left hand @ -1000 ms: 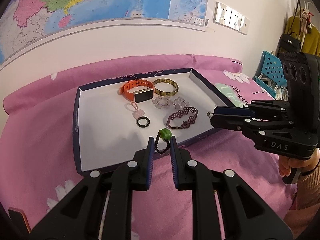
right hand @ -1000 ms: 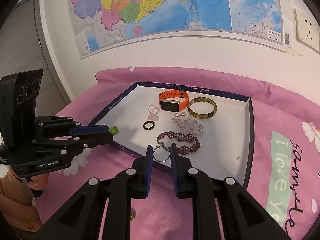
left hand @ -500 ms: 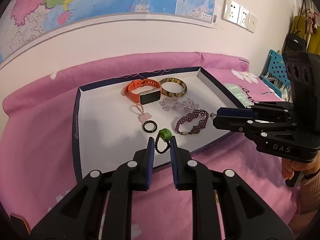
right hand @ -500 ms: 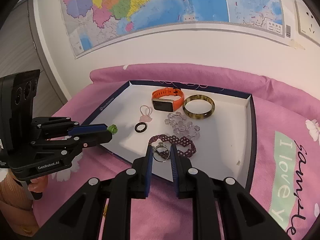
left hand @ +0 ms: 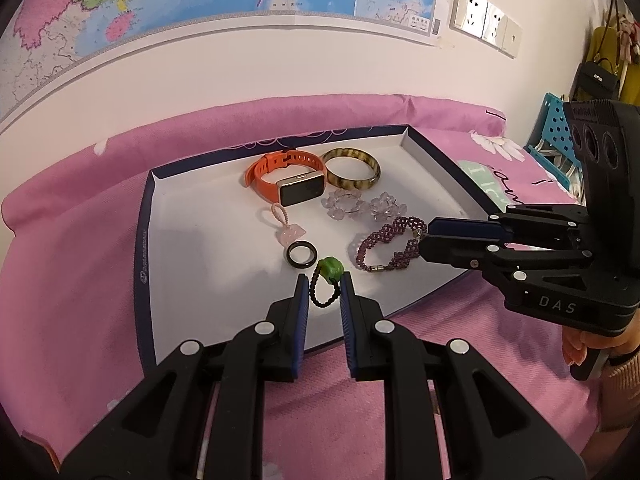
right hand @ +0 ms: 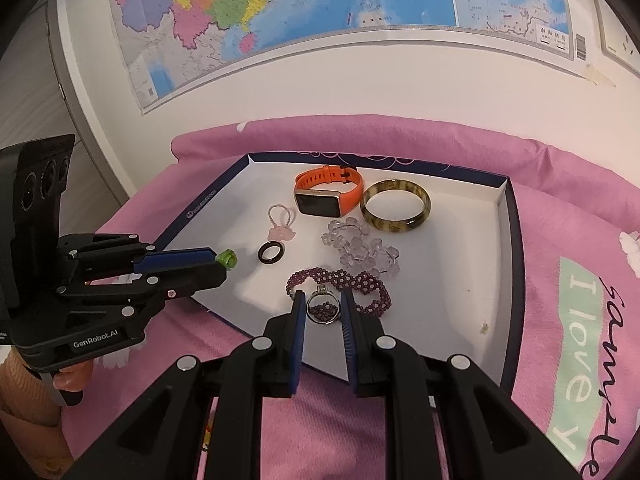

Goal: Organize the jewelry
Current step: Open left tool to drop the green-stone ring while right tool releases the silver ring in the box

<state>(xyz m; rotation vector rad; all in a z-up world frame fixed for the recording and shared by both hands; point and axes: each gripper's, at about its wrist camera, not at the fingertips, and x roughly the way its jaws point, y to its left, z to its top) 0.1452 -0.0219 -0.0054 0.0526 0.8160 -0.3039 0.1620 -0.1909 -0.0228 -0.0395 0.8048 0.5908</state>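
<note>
**A:** Pink bedding (left hand: 80,248) is lying under a shallow white tray with a dark blue rim (left hand: 145,240), and a colourful wall map (right hand: 320,4) is hanging behind it. Which step is going on?

**B:** Both pieces are being carried in over the tray's near edge, I'd judge. The left gripper (left hand: 325,286) is pinching a small black beaded ring with a green bead (left hand: 326,280), jaws nearly closed on it. The right gripper (right hand: 323,306) is nipping a thin silver metal ring (right hand: 322,308) the same way, hanging just above the purple beaded bracelet (right hand: 360,282).

**A:** What is already lying in the tray?

**B:** An orange-strapped smartwatch (left hand: 294,182), a mottled amber bangle (left hand: 352,168), a clear crystal bracelet (right hand: 360,246), a pink charm on a loop (left hand: 286,226) and a plain black ring (left hand: 301,255).

**A:** And next?

**B:** Probably lowering each ring onto bare white floor, clear of the bracelet and black ring, then easing the jaws apart gently so neither ring is rolling off.
</note>
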